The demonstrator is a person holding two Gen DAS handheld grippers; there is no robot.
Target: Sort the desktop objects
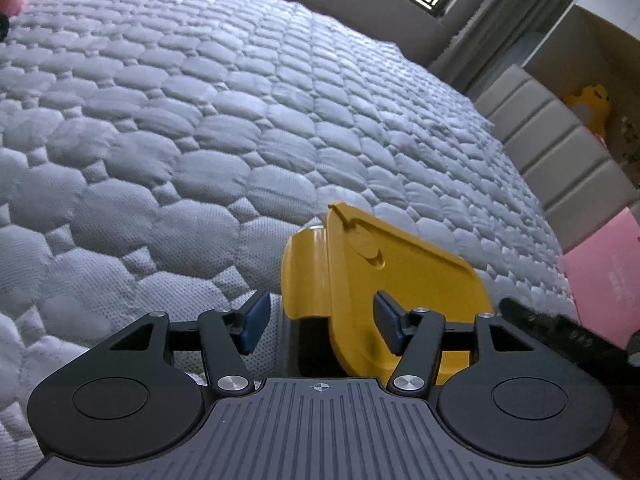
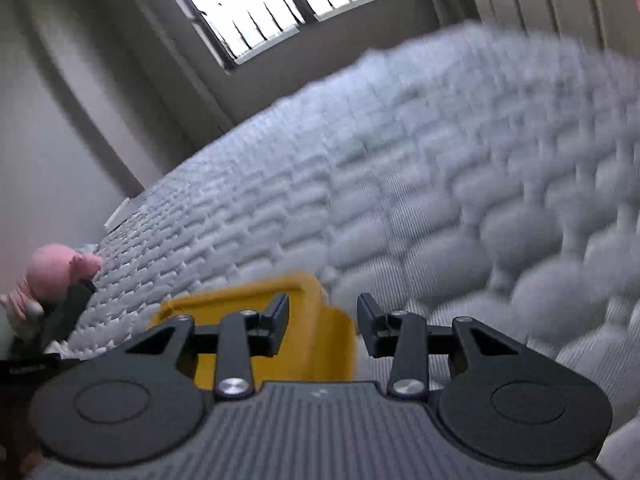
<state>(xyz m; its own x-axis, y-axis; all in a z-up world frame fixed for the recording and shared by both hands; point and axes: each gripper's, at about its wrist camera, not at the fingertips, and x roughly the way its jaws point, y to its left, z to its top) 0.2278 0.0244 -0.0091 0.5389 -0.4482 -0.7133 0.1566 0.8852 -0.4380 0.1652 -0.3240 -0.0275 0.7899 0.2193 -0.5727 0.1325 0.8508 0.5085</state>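
A glossy yellow plastic box (image 1: 384, 280) with a lid lies on the quilted bed (image 1: 200, 120). The left gripper (image 1: 320, 320) and the right gripper (image 2: 322, 326) both have fingers apart.

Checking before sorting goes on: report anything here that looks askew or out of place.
The yellow plastic object sits tilted on the quilted mattress, its flat lid-like panel propped at a slant between the left gripper fingers. The right wrist view is too blurred to add more.
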